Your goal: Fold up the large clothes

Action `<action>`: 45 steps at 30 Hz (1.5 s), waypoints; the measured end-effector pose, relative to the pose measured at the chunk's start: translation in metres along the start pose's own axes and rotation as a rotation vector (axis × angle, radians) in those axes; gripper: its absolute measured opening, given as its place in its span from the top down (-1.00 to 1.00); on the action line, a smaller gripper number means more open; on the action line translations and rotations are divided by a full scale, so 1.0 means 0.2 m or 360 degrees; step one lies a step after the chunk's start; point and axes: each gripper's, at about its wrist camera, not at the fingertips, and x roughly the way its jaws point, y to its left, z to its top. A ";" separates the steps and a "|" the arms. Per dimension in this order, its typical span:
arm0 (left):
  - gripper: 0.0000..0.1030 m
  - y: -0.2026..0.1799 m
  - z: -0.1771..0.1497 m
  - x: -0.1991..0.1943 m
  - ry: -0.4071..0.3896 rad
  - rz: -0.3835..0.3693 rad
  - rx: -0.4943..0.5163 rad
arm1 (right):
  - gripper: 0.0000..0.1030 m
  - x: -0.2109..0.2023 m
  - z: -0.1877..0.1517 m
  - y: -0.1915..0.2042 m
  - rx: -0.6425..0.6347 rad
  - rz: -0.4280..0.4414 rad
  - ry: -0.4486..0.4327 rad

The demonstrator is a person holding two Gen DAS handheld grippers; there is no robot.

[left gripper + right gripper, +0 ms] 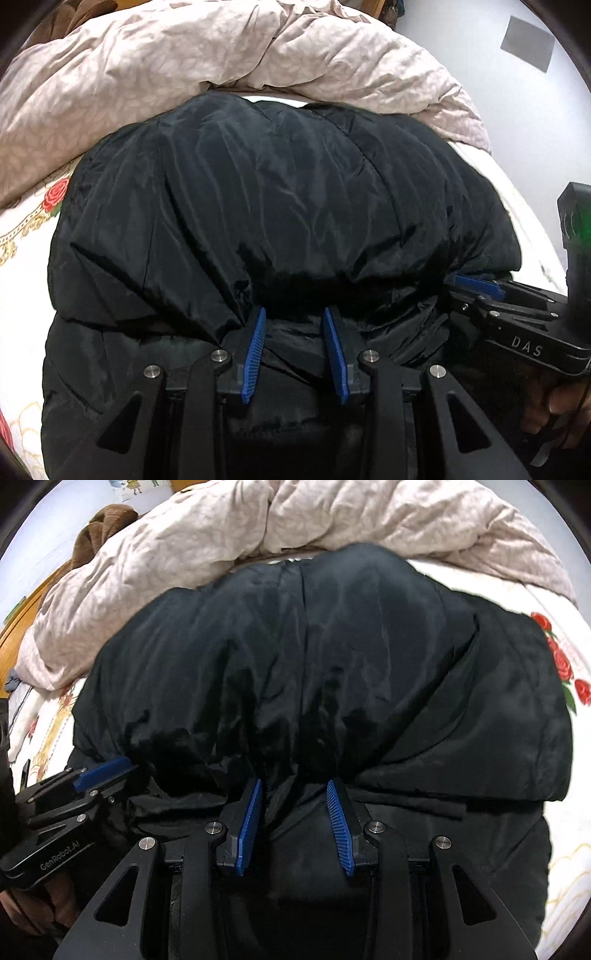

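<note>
Only the right wrist view shows brown cloth [107,528].

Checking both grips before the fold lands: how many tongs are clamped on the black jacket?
2. Left tongs pinch the black jacket at its gathered near edge; right tongs pinch the same edge beside them. No others visible.

My right tool [294,794] pinches a gathered edge of the black jacket [332,657] lying on the floral bed [565,849].

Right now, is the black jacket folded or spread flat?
Folded, partway: the black jacket has an upper layer doubled over a lower one, its gathered edge pinched by the left gripper and right gripper.
</note>
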 end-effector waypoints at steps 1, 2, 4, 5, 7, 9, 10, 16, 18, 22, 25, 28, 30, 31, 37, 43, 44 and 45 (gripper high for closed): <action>0.32 0.00 0.00 0.02 0.0000 0.0004 0.0006 | 0.29 0.01 0.00 -0.01 0.0011 0.0004 0.0004; 0.32 0.01 0.01 0.02 -0.0002 0.0004 0.0008 | 0.29 0.02 0.00 -0.01 0.0018 0.0007 0.0003; 0.32 0.02 0.02 0.04 -0.0003 -0.0007 -0.0016 | 0.29 0.04 0.00 0.00 0.0007 -0.0001 0.0001; 0.32 0.03 0.02 0.04 -0.0005 -0.0010 -0.0023 | 0.29 0.04 0.00 0.00 -0.0001 -0.0006 -0.0002; 0.32 0.02 0.01 0.05 -0.0012 -0.0002 -0.0018 | 0.28 0.05 0.00 0.00 -0.0013 -0.0011 -0.0009; 0.32 0.02 0.01 0.05 -0.0018 0.0011 -0.0011 | 0.28 0.06 -0.01 -0.01 -0.0015 -0.0012 -0.0015; 0.32 0.02 0.01 0.05 -0.0021 0.0016 -0.0007 | 0.28 0.06 -0.01 -0.01 -0.0018 -0.0015 -0.0019; 0.32 0.00 -0.01 0.03 -0.0012 0.0042 -0.0010 | 0.28 0.06 0.00 0.03 -0.0034 -0.0047 -0.0012; 0.32 -0.01 0.02 0.01 0.0012 0.0051 -0.0015 | 0.28 0.04 0.01 0.04 -0.0023 -0.0046 0.0006; 0.33 -0.04 0.03 -0.10 0.0013 0.0053 -0.0010 | 0.28 -0.11 -0.01 0.05 -0.0012 -0.0050 -0.0038; 0.32 -0.06 0.01 -0.20 -0.0016 0.0058 -0.0001 | 0.27 -0.27 -0.06 0.07 -0.0024 -0.0062 -0.0113; 0.32 -0.07 -0.04 -0.33 -0.0045 0.0078 0.0008 | 0.26 -0.41 -0.12 0.08 -0.0023 -0.0072 -0.0177; 0.32 -0.08 -0.07 -0.41 -0.0060 0.0086 0.0006 | 0.25 -0.50 -0.18 0.09 -0.0010 -0.0076 -0.0213; 0.32 -0.09 -0.09 -0.45 -0.0064 0.0103 0.0012 | 0.25 -0.53 -0.20 0.09 -0.0004 -0.0072 -0.0225; 0.24 -0.10 -0.23 -0.70 -0.0115 0.0127 -0.0021 | 0.25 -0.79 -0.38 0.05 0.0042 -0.0061 -0.0294; 0.18 -0.12 -0.38 -0.90 -0.0167 0.0136 -0.0047 | 0.25 -0.94 -0.55 0.03 0.0101 -0.0055 -0.0307; 0.17 -0.12 -0.41 -0.94 -0.0174 0.0145 -0.0044 | 0.25 -0.96 -0.58 0.03 0.0105 -0.0054 -0.0307; 0.16 -0.12 -0.43 -0.96 -0.0179 0.0146 -0.0044 | 0.25 -0.98 -0.60 0.03 0.0105 -0.0056 -0.0308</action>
